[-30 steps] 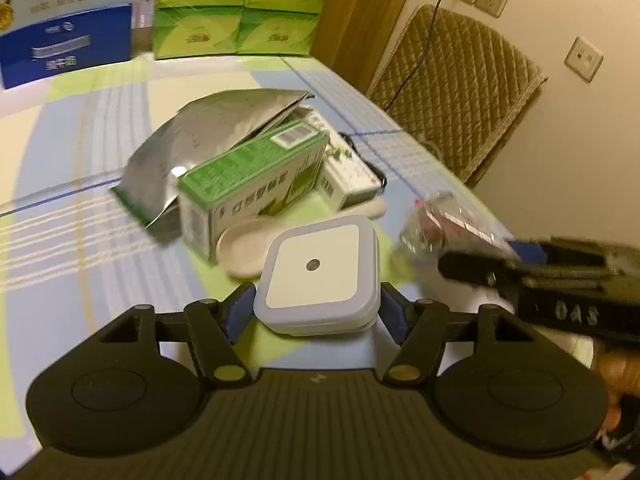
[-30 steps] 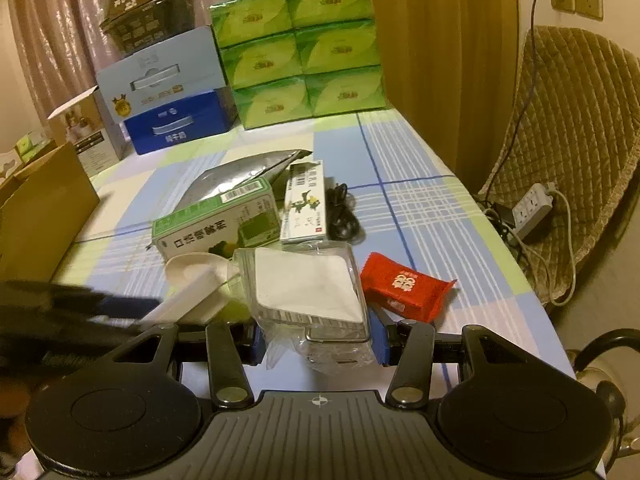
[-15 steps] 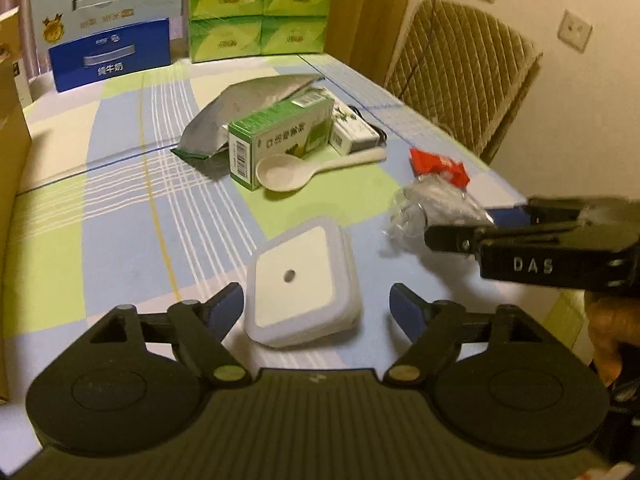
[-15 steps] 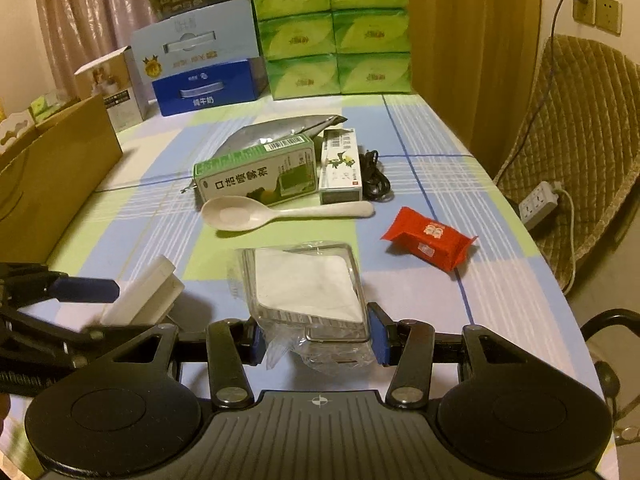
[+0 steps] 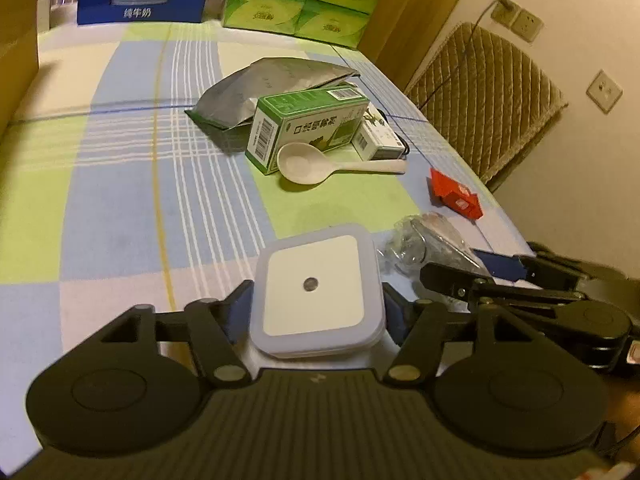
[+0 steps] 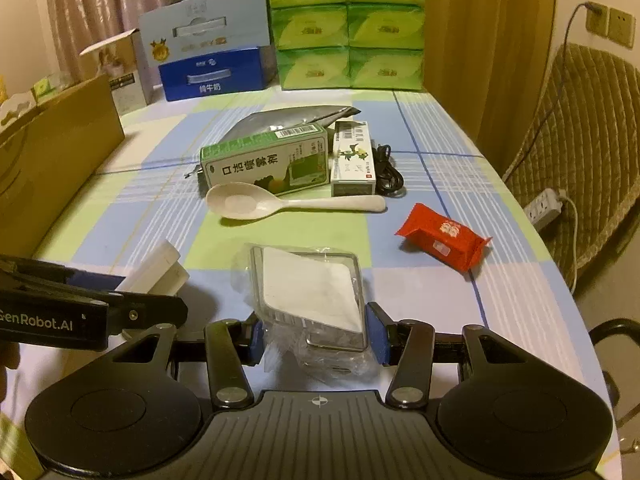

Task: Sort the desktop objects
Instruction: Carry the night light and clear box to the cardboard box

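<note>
A white square night-light (image 5: 316, 284) sits between the jaws of my left gripper (image 5: 316, 308), which are closing; both blue pads touch its sides. It rests low over the checked tablecloth (image 5: 120, 200). My right gripper (image 6: 316, 338) is shut on a clear plastic bag (image 6: 308, 284) holding a metal-rimmed piece and white paper. The two grippers stand side by side near the table's front edge. In the right wrist view the left gripper (image 6: 124, 296) and the night-light (image 6: 156, 268) show at the left.
Mid-table lie a cream spoon (image 6: 280, 202), a green box (image 6: 264, 160), a small white box (image 6: 354, 156), a silver pouch (image 6: 288, 118), a black cable (image 6: 386, 172) and a red packet (image 6: 442, 236). A cardboard box (image 6: 52, 152) stands left, tissue packs (image 6: 346, 24) and a blue carton (image 6: 212, 72) behind, a padded chair (image 6: 580, 140) right.
The left jaws spread wide and left the night-light on the cloth, then closed back onto it. Both grippers drew back from the pile. The right gripper kept hold of the bag.
</note>
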Action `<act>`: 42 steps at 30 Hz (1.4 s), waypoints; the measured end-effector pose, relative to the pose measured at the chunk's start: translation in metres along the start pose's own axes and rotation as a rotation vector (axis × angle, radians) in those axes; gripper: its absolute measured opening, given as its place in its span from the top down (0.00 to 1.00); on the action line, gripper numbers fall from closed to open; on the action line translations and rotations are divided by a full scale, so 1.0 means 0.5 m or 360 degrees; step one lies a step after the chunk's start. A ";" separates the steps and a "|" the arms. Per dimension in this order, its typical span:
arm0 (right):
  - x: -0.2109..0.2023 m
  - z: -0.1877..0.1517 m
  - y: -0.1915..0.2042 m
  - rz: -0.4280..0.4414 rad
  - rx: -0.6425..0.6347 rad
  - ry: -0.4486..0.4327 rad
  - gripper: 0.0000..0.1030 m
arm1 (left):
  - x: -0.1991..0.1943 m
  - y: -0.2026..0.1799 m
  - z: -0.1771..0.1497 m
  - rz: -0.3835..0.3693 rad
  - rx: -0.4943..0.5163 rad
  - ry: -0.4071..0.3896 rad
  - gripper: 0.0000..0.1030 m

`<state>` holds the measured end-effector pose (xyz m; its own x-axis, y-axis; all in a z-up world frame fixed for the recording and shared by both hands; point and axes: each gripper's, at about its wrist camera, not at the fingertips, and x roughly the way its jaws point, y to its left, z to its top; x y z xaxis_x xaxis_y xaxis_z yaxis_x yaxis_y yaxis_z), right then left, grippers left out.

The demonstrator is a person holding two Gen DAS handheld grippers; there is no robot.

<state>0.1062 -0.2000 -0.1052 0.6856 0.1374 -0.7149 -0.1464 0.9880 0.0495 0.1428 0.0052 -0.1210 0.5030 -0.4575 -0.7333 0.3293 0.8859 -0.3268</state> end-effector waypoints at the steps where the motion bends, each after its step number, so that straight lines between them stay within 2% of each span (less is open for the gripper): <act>1: 0.001 0.000 0.000 0.0003 0.0003 0.0002 0.54 | -0.001 -0.001 -0.001 0.0006 0.0001 0.0000 0.41; 5: 0.009 -0.002 -0.005 0.0015 0.0041 0.0028 0.41 | -0.007 -0.003 -0.003 0.0050 0.0026 -0.0016 0.41; 11: 0.025 0.004 -0.005 0.0040 0.0072 0.0048 0.41 | -0.010 0.000 -0.004 0.0064 0.0030 -0.0016 0.41; 13: 0.028 0.006 -0.004 0.0035 0.0071 0.0040 0.41 | -0.010 0.000 -0.004 0.0061 0.0036 -0.0016 0.41; 17: 0.029 0.010 -0.003 0.0005 0.0062 0.0031 0.54 | -0.012 0.000 -0.004 0.0073 0.0038 -0.0023 0.41; 20: 0.017 0.012 -0.004 -0.0001 0.0083 0.0000 0.57 | -0.016 0.001 -0.004 0.0074 0.0034 -0.0034 0.41; 30: -0.031 0.020 0.014 -0.0028 0.0036 -0.0147 0.58 | -0.047 -0.005 0.002 0.0077 0.0055 -0.0093 0.41; 36: -0.063 0.040 0.034 0.0025 0.0043 -0.0203 0.58 | -0.082 -0.030 0.023 0.0113 0.0150 -0.0164 0.41; 42: -0.112 0.063 0.069 0.0096 0.0059 -0.0267 0.58 | -0.154 -0.042 0.038 0.0174 0.0200 -0.0246 0.41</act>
<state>0.0851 -0.1712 -0.0412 0.7862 0.2030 -0.5836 -0.1664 0.9792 0.1164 0.1123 0.0202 -0.0462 0.6542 -0.3743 -0.6572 0.3584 0.9186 -0.1665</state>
